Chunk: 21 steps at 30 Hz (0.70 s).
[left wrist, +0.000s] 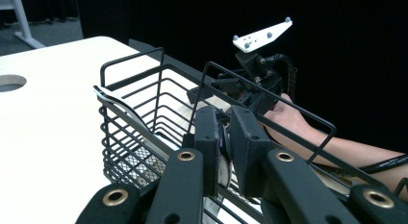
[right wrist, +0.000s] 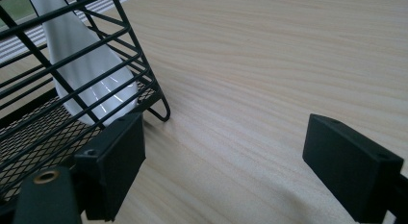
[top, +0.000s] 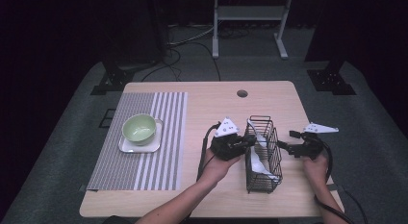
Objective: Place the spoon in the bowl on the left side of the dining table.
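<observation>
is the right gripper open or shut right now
Open. In the right gripper view the right gripper has its two jaws set wide apart with bare table between them, beside the wire basket.

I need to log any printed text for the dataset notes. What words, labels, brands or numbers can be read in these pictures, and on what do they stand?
None: no word, label, brand or number can be read in any view.
The wire basket, the white spoon in it, the green bowl, the striped mat and the table bear no visible print.
The left gripper and right gripper show none either.
</observation>
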Tool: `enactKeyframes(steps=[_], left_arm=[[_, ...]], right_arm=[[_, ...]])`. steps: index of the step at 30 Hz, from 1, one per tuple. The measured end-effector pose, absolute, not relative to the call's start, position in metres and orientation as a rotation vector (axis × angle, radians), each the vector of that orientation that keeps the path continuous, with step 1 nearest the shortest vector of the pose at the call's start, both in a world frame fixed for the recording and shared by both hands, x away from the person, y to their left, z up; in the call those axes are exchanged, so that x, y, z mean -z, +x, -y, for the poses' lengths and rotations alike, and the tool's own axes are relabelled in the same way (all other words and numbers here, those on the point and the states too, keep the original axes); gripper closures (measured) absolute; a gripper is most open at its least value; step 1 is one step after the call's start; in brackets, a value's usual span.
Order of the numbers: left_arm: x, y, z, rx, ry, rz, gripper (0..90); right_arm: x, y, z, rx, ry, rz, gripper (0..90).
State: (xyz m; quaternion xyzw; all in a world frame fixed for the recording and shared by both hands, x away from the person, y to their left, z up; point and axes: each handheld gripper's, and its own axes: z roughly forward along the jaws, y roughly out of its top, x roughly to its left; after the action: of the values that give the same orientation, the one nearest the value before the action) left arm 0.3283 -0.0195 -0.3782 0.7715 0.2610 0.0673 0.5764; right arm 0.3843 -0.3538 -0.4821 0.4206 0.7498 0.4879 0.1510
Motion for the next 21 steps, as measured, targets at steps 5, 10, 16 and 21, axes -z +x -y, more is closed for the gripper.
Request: enactKeyframes(steps=[5, 10, 16, 21], left_arm=[[0.375, 0.328, 0.018, -0.134, 1.787, -0.609, 82.4], [0.369, 0.324, 0.019, -0.116, 1.774, -0.579, 84.5], [0.364, 0.325, 0.017, -0.059, 1.737, -0.589, 85.3], [0.361, 0.328, 0.012, -0.014, 1.704, -0.607, 85.6]], right_arm=[[0.482, 0.384, 0.354, -1.400, 1.209, -2.154, 13.7], [0.482, 0.385, 0.354, -1.400, 1.210, -2.154, 13.7], [0.482, 0.385, 0.354, -1.399, 1.211, -2.154, 13.7], [0.482, 0.385, 0.354, -1.400, 1.214, -2.153, 13.7]])
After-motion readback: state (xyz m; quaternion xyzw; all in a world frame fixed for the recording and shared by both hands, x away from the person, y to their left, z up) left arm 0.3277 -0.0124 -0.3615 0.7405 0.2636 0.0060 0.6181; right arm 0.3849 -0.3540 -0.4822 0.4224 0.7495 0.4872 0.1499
